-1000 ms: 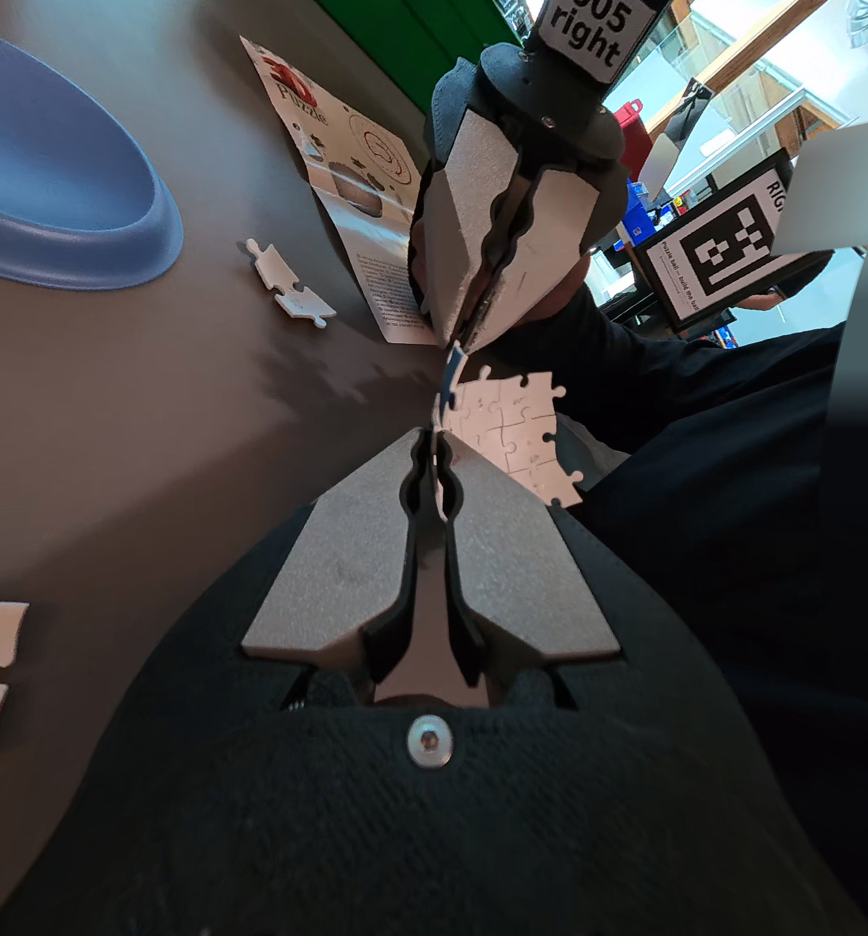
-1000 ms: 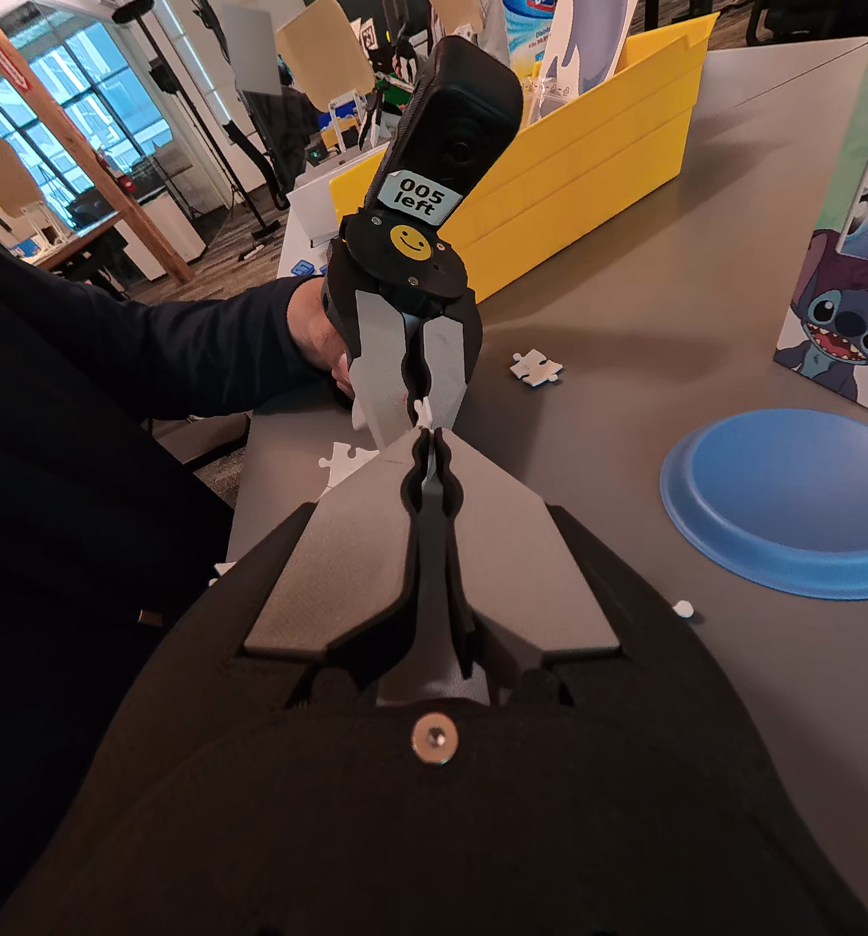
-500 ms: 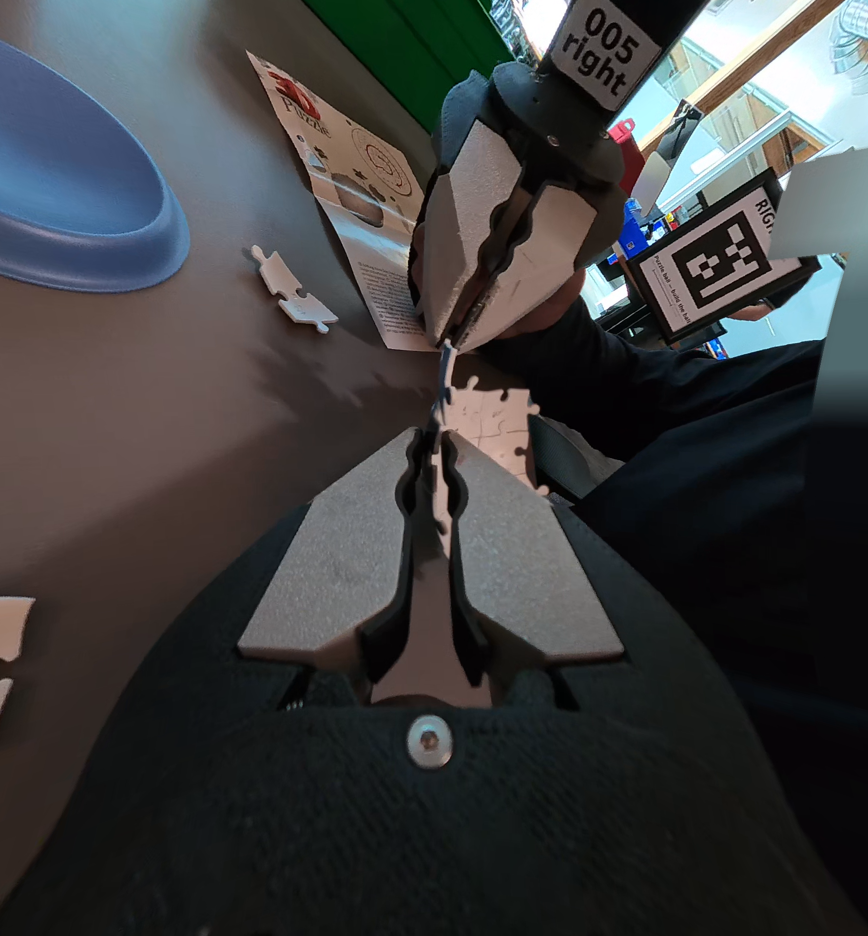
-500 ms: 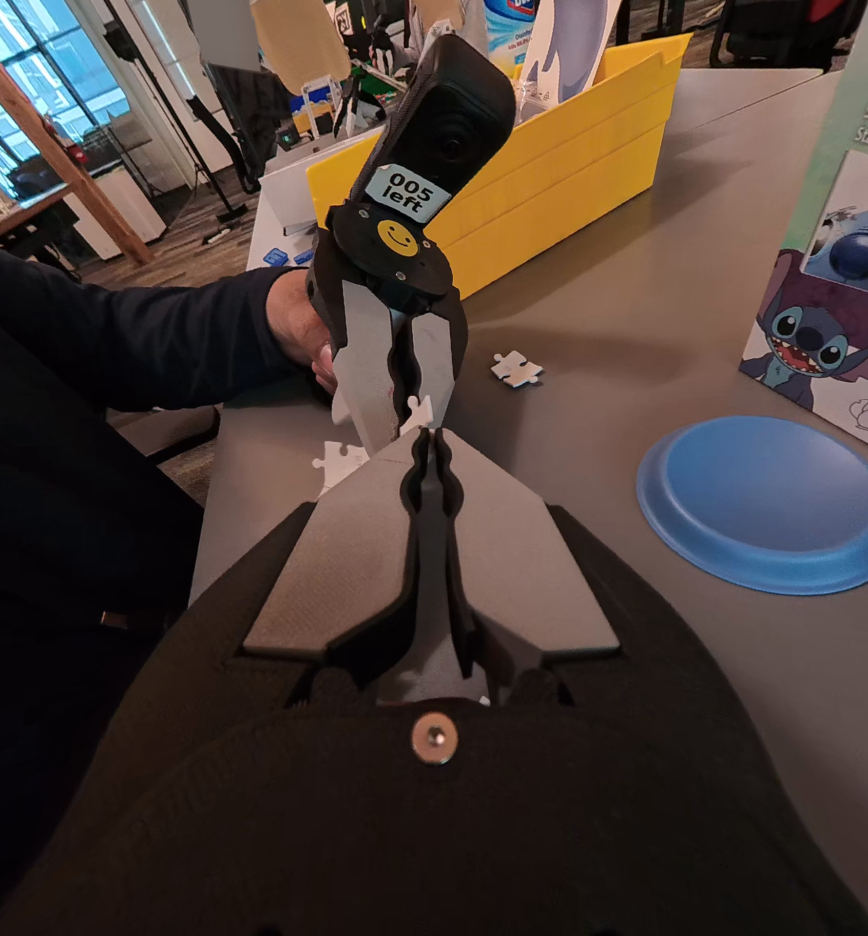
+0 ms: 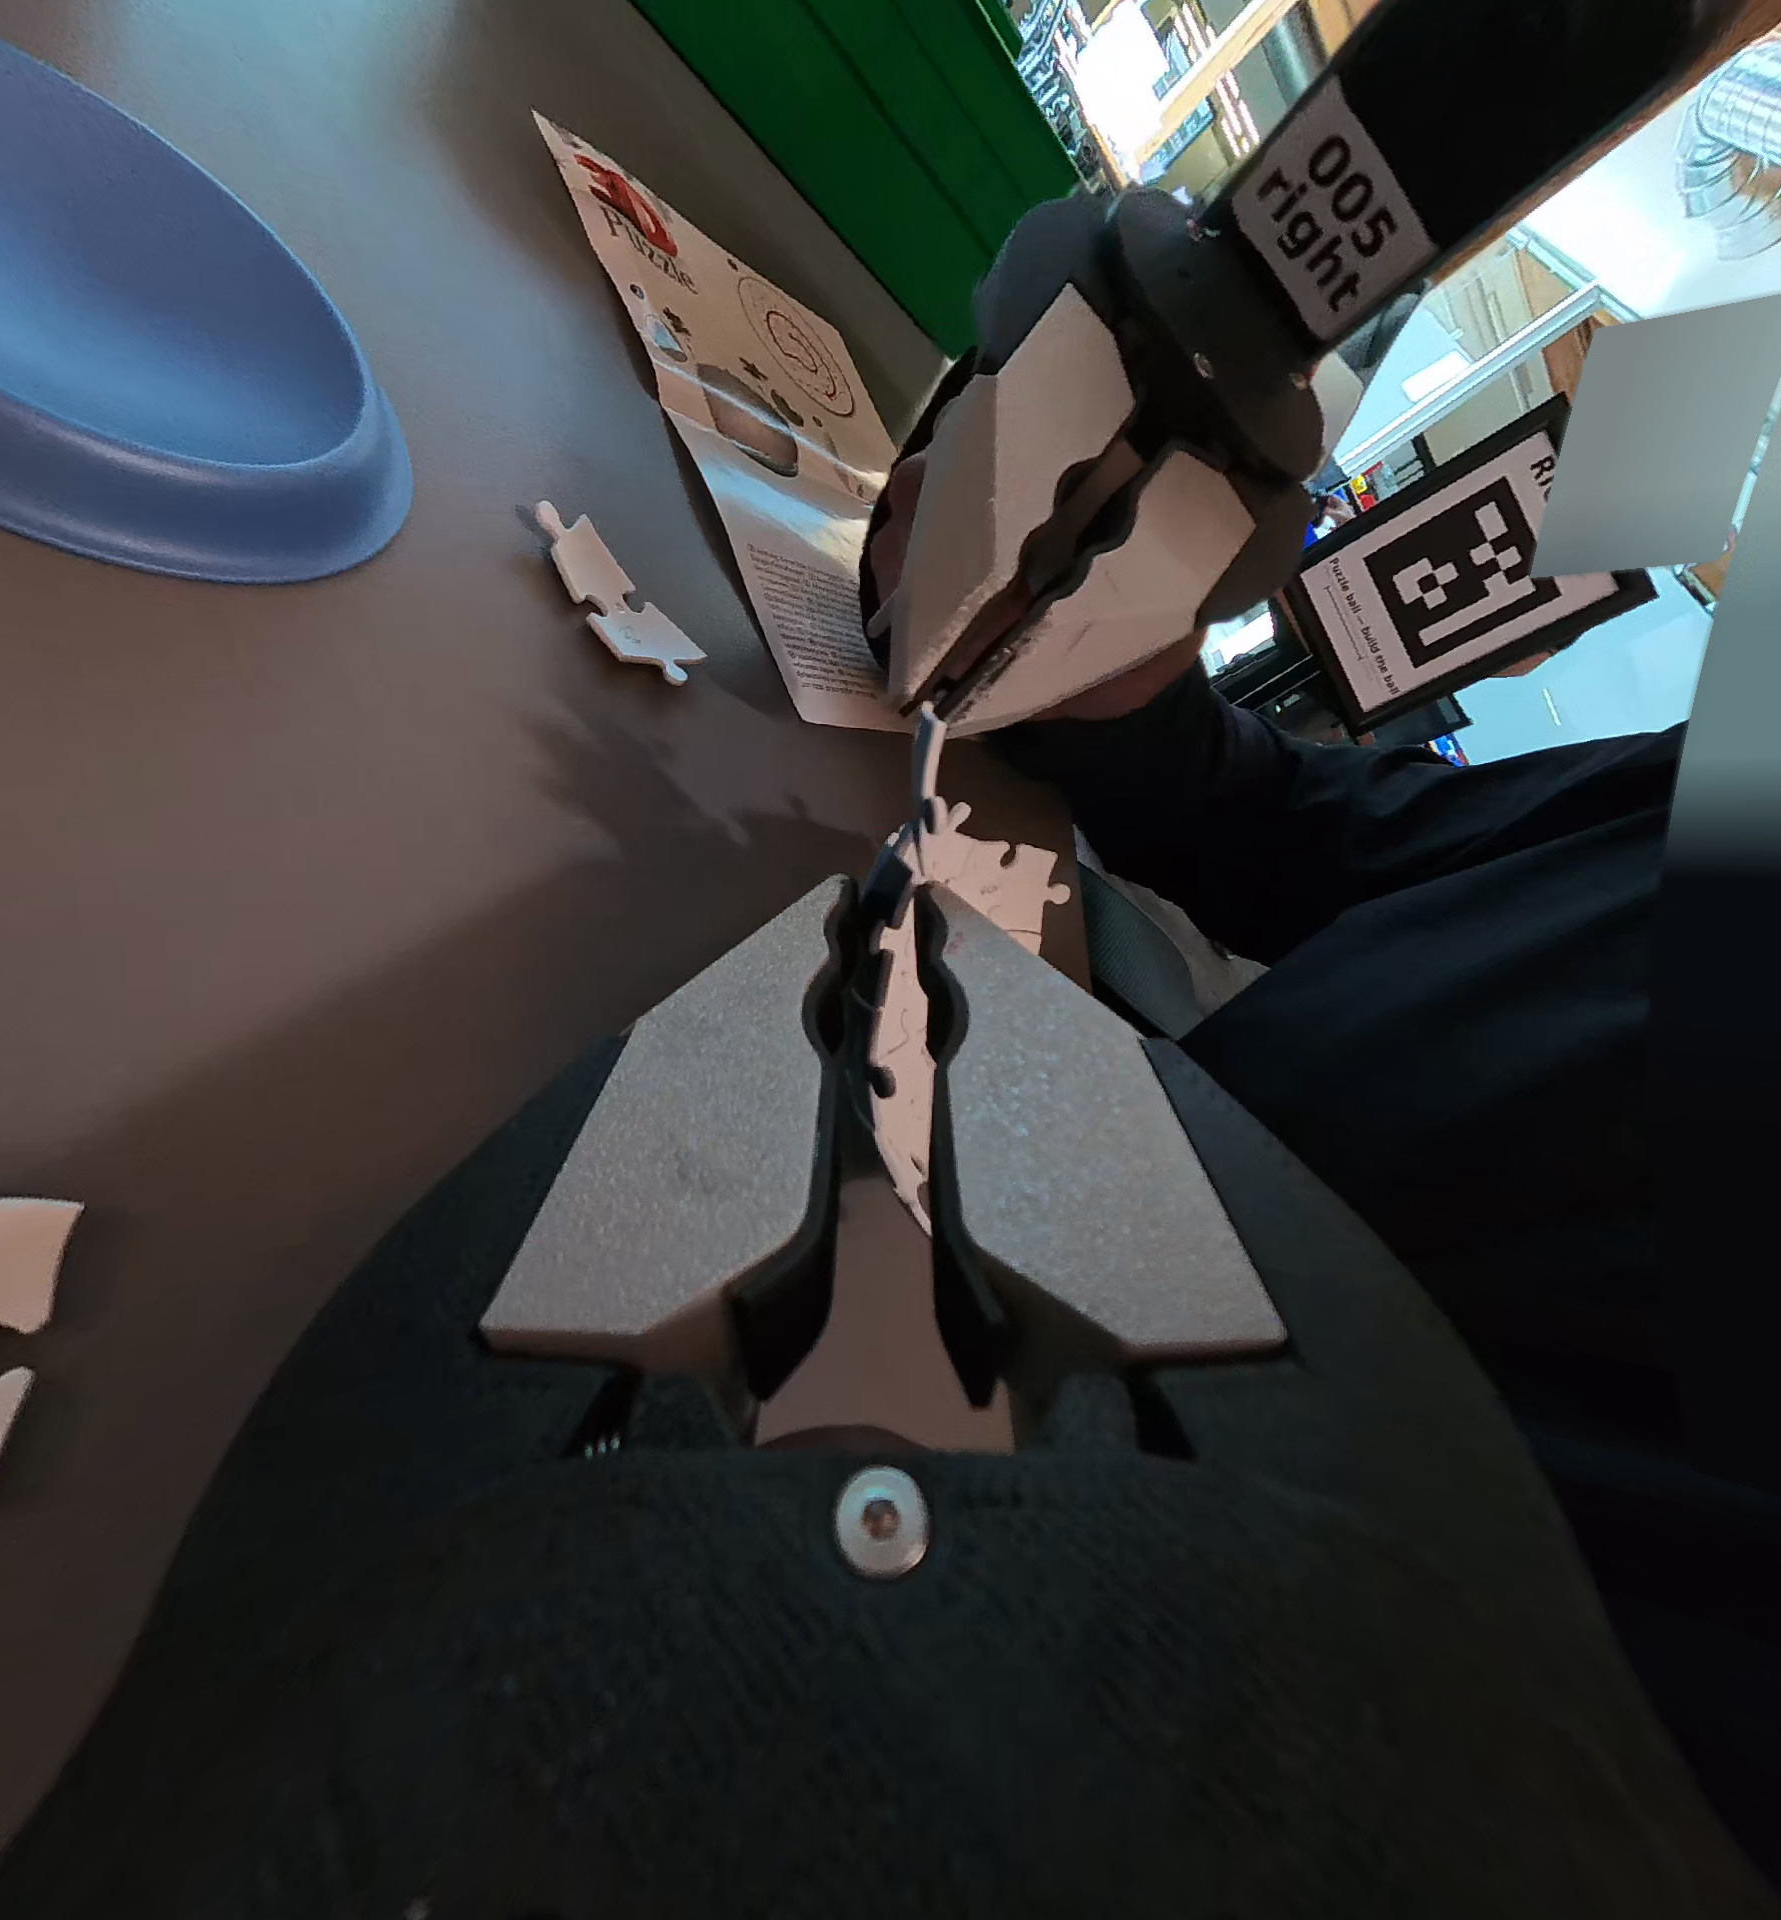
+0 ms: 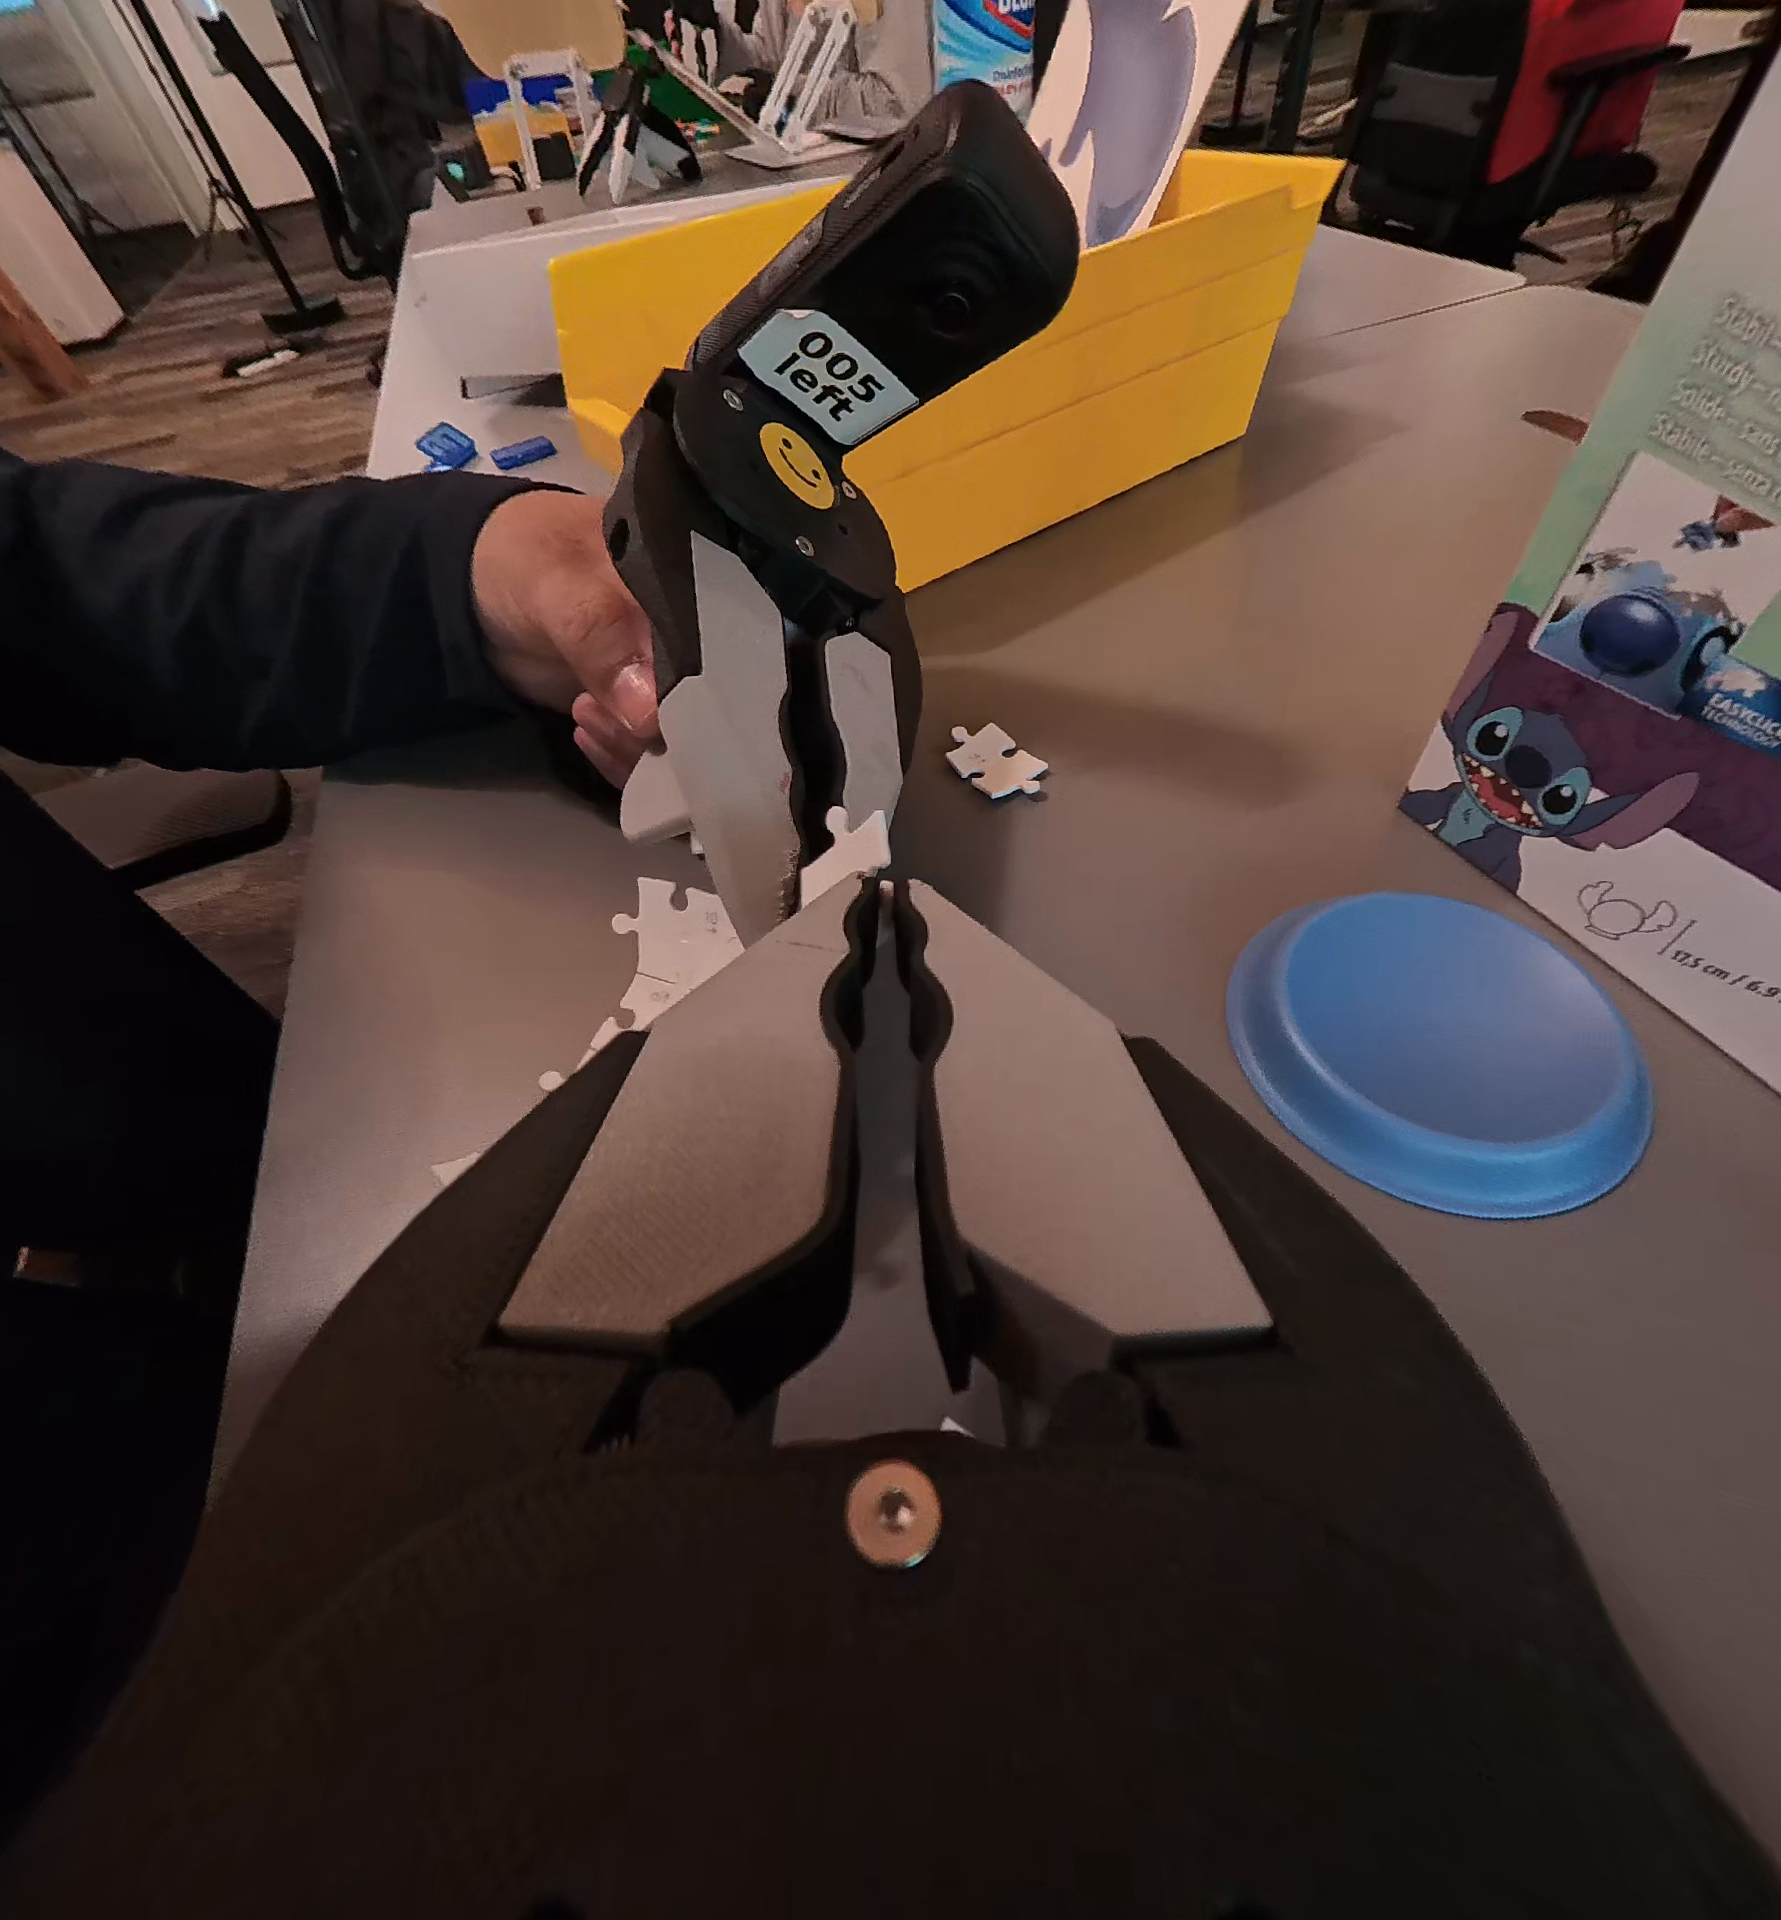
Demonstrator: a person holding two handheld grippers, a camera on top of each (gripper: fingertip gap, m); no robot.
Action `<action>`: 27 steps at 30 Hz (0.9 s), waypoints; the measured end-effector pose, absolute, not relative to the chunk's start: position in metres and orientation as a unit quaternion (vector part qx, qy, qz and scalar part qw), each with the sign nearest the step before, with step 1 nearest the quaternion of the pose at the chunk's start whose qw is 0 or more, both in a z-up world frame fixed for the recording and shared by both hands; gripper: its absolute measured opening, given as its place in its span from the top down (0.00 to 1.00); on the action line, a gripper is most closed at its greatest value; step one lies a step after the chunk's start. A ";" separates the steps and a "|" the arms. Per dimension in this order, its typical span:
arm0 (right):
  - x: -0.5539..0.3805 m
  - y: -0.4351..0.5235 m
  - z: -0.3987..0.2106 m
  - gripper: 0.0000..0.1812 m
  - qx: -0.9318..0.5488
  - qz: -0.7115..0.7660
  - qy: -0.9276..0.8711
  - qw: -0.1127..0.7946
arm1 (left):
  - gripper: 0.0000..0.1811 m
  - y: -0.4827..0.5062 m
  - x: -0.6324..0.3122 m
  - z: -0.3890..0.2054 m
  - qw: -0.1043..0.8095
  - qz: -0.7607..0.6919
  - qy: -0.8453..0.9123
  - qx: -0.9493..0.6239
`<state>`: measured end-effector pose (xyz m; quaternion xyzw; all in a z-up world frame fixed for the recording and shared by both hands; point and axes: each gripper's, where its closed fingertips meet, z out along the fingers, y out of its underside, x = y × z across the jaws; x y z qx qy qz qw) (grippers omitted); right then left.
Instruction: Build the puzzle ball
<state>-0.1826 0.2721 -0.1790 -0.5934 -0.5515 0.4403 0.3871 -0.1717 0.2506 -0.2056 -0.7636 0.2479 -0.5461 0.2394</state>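
Left wrist view: your left gripper (image 5: 886, 914) clamps the joined puzzle section (image 5: 979, 873); your right gripper (image 5: 933, 712) pinches a single piece (image 5: 925, 764) meeting its edge

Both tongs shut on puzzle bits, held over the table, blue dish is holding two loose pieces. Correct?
Not quite: the blue dish is empty in the right wrist view. The loose joined pieces lie on the table beside it. Left tongs and right tongs are shut on puzzle bits.
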 end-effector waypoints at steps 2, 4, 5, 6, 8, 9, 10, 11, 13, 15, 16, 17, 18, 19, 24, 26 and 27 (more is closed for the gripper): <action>-0.183 0.272 -0.179 1.00 -0.590 0.427 -0.557 0.399 | 0.96 0.251 -0.172 -0.206 0.239 -0.546 0.244 -0.765; -0.183 0.272 -0.179 1.00 -0.586 0.416 -0.562 0.409 | 0.95 0.252 -0.172 -0.207 0.237 -0.546 0.242 -0.766; -0.183 0.272 -0.179 1.00 -0.584 0.410 -0.565 0.414 | 0.96 0.252 -0.173 -0.207 0.238 -0.546 0.240 -0.767; -0.183 0.271 -0.178 1.00 -0.581 0.404 -0.567 0.421 | 0.96 0.252 -0.173 -0.207 0.238 -0.546 0.239 -0.767; -0.182 0.271 -0.178 1.00 -0.575 0.388 -0.573 0.436 | 0.96 0.253 -0.173 -0.207 0.238 -0.546 0.236 -0.768; -0.182 0.272 -0.179 1.00 -0.574 0.378 -0.576 0.443 | 0.96 0.254 -0.174 -0.208 0.237 -0.545 0.233 -0.770; -0.183 0.272 -0.180 1.00 -0.572 0.368 -0.578 0.450 | 0.96 0.255 -0.174 -0.209 0.235 -0.543 0.230 -0.773; -0.183 0.273 -0.181 1.00 -0.572 0.358 -0.580 0.456 | 0.96 0.255 -0.174 -0.210 0.234 -0.541 0.228 -0.775; -0.184 0.273 -0.181 1.00 -0.569 0.339 -0.583 0.471 | 0.96 0.255 -0.174 -0.210 0.234 -0.540 0.229 -0.776; -0.183 0.273 -0.180 1.00 -0.568 0.326 -0.581 0.483 | 0.96 0.256 -0.174 -0.210 0.237 -0.540 0.225 -0.776; -0.183 0.273 -0.180 1.00 -0.570 0.323 -0.579 0.486 | 0.96 0.257 -0.174 -0.209 0.238 -0.541 0.223 -0.775; -0.183 0.273 -0.179 1.00 -0.572 0.322 -0.575 0.488 | 0.96 0.257 -0.175 -0.209 0.240 -0.542 0.220 -0.775; -0.182 0.273 -0.179 1.00 -0.575 0.323 -0.571 0.489 | 0.95 0.258 -0.175 -0.208 0.241 -0.544 0.217 -0.774; -0.182 0.273 -0.179 1.00 -0.578 0.323 -0.567 0.489 | 0.95 0.258 -0.175 -0.208 0.242 -0.545 0.215 -0.773; -0.182 0.277 -0.178 1.00 -0.597 0.314 -0.543 0.500 | 0.96 0.260 -0.174 -0.207 0.251 -0.541 0.210 -0.775; -0.182 0.277 -0.178 1.00 -0.598 0.306 -0.539 0.509 | 0.95 0.262 -0.174 -0.206 0.256 -0.541 0.205 -0.775; -0.182 0.276 -0.177 1.00 -0.596 0.303 -0.538 0.513 | 0.95 0.263 -0.175 -0.206 0.258 -0.541 0.202 -0.774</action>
